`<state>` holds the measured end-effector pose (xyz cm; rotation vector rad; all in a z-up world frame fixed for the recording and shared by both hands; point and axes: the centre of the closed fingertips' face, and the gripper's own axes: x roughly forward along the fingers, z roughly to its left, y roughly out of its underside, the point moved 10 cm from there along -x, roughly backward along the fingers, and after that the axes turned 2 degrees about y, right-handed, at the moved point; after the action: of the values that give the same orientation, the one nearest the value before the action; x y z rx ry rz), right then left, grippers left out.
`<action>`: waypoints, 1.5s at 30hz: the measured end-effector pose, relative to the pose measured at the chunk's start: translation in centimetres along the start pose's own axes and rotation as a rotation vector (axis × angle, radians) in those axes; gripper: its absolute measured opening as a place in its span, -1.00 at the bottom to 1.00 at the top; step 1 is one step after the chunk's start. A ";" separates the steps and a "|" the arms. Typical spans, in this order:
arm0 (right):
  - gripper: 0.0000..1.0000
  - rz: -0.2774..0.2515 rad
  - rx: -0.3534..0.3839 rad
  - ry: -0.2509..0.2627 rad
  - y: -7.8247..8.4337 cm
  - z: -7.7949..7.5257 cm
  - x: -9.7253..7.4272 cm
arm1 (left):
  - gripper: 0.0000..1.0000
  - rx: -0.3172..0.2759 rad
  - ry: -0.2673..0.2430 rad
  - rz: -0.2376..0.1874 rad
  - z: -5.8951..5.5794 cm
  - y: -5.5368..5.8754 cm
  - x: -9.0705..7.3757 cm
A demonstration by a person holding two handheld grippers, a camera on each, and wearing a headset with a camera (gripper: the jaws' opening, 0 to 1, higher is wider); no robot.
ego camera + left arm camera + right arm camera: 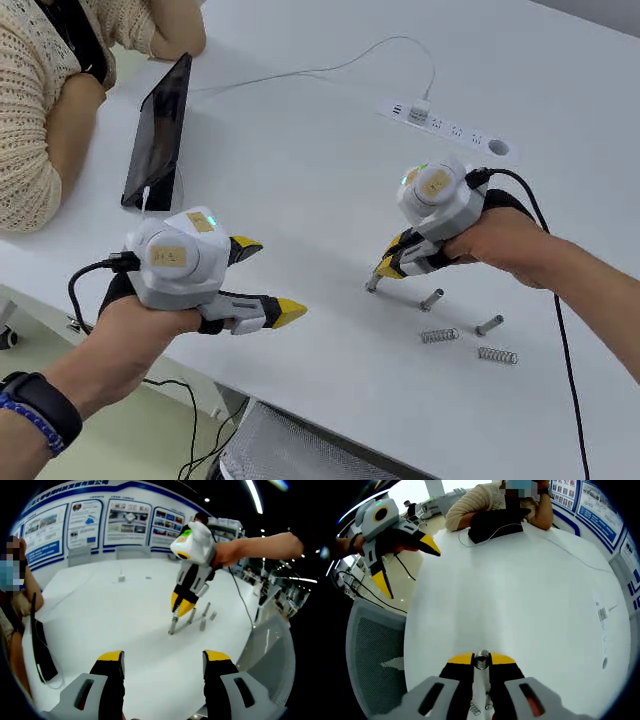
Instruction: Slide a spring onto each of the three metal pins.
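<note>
My right gripper [388, 268] is shut on a metal pin [373, 284] and holds it tilted, its lower end on the white table [300, 170]. In the right gripper view a coiled spring end [481, 659] shows between the yellow jaw tips. Two more pins [432, 299] [489, 324] lie just right of it, with two loose springs [440, 335] [497, 355] beside them. My left gripper [268, 278] hovers open over the table's near edge, nothing between its jaws. From the left gripper view [162, 662] the right gripper [181, 608] and the held pin [173, 625] stand ahead.
A dark tablet [160, 130] stands propped at the far left, next to a person in a cream knit sweater [30, 90]. A white power strip [445, 125] with a cable lies at the back. A mesh chair [290, 450] sits below the near table edge.
</note>
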<state>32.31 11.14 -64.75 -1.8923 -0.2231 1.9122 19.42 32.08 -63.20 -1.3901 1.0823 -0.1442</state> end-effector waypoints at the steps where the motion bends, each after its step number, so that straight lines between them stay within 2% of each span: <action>1: -0.75 0.001 -0.003 0.001 0.0 0.0 0.1 | 0.29 -0.001 0.000 -0.001 0.0 0.0 0.0; 19: -0.75 0.036 -0.050 0.008 0.3 0.8 1.1 | 0.28 -0.005 -0.012 -0.001 0.4 0.0 -0.3; 32: -0.74 0.054 -0.071 0.011 0.7 0.5 2.7 | 0.28 -0.007 -0.016 0.005 1.1 0.5 -0.2; 45: -0.74 0.070 -0.087 0.010 1.0 0.4 4.0 | 0.26 -0.002 -0.019 0.007 1.2 0.3 -0.1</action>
<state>31.90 11.99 -68.80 -1.9898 -0.2432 1.9678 20.00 33.13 -63.64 -1.3868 1.0717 -0.1239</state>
